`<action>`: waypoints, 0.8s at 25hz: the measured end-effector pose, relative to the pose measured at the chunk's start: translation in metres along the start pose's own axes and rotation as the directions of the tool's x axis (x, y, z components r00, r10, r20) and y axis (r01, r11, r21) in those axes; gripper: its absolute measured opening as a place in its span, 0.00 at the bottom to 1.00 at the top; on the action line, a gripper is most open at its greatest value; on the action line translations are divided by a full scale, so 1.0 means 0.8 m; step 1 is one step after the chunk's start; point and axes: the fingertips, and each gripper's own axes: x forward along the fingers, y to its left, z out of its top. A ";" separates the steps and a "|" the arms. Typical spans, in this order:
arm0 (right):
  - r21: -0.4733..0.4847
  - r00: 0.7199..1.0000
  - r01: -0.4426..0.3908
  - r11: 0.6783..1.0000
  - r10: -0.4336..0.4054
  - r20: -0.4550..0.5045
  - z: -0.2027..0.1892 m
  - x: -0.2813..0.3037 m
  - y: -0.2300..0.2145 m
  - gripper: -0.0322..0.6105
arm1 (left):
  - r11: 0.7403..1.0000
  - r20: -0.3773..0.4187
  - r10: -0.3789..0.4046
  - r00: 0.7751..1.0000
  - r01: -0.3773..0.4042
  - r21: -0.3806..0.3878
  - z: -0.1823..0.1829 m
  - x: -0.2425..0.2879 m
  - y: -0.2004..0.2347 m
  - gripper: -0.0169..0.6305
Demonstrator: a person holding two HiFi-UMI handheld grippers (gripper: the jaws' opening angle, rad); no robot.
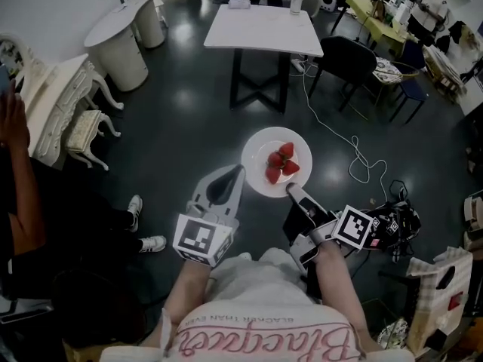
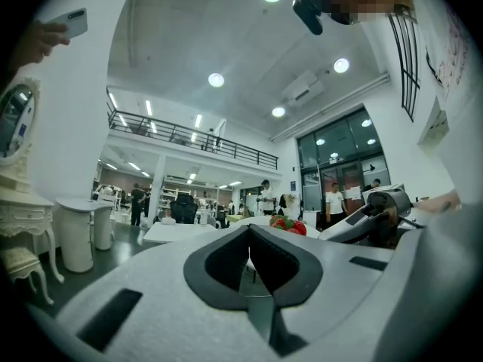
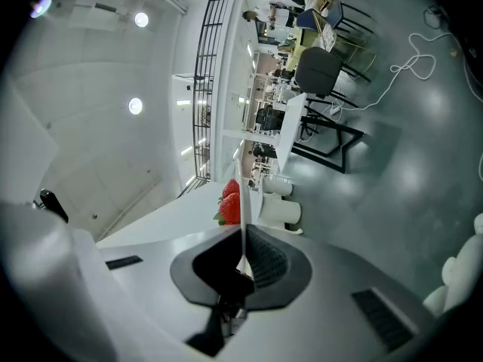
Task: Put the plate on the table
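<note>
shirt (image 1: 256,332) print, upside down, apparently "BLACKER THAN EVER", larger script unclear

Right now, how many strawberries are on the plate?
3 strawberries, clustered on the plate: one at the top, one lower left, one lower right. A fourth may hide among them.

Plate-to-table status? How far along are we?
Done: the plate, carrying strawberries, is off any surface, its rim pinched in the right hand-held gripper. In hand: it hangs above the dark floor, short of the white table. Left to do: reach the table, set the plate down, release. The left hand-held gripper is shut and empty.
</note>
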 end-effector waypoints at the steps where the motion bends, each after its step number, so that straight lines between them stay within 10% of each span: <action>1: 0.003 1.000 0.001 1.000 -0.001 0.002 -0.005 0.009 0.002 0.07 | 1.000 0.002 -0.002 1.000 0.002 -0.002 0.001 -0.002 0.010 0.03; 20: 0.057 1.000 -0.011 0.998 0.013 -0.025 0.087 0.126 -0.040 0.07 | 0.999 -0.010 0.043 0.999 -0.043 -0.012 -0.021 0.105 0.094 0.03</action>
